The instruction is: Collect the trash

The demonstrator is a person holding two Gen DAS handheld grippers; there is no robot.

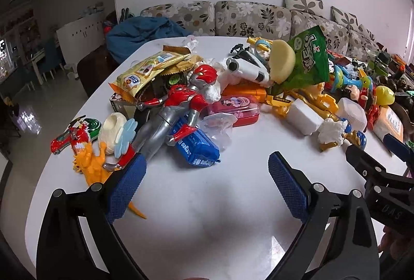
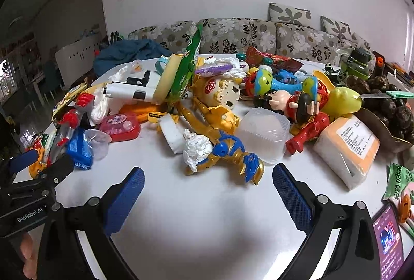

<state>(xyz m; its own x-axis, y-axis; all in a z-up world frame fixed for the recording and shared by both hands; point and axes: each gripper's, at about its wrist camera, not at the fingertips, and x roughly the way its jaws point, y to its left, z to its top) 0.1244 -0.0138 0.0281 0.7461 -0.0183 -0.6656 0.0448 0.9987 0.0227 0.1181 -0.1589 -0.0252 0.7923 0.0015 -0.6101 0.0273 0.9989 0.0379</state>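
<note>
A white table (image 1: 207, 202) holds a heap of toys and trash. Trash in the left wrist view: a blue wrapper (image 1: 196, 150), a yellow snack bag (image 1: 152, 70), a green snack bag (image 1: 310, 60), crumpled clear plastic (image 1: 220, 130) and a crumpled white tissue (image 1: 331, 131). My left gripper (image 1: 207, 168) is open and empty, just short of the blue wrapper. My right gripper (image 2: 207, 179) is open and empty, just short of the crumpled tissue (image 2: 196, 148) and a gold and blue robot toy (image 2: 233, 155). A clear plastic tub (image 2: 264, 135) sits beside it.
A red and silver hero figure (image 1: 178, 109), an orange dinosaur (image 1: 90, 163), a red case (image 1: 238, 106) and an orange-labelled packet (image 2: 346, 148) lie in the heap. A phone (image 2: 388, 238) lies at the table's right edge. A floral sofa (image 1: 253, 18) stands behind.
</note>
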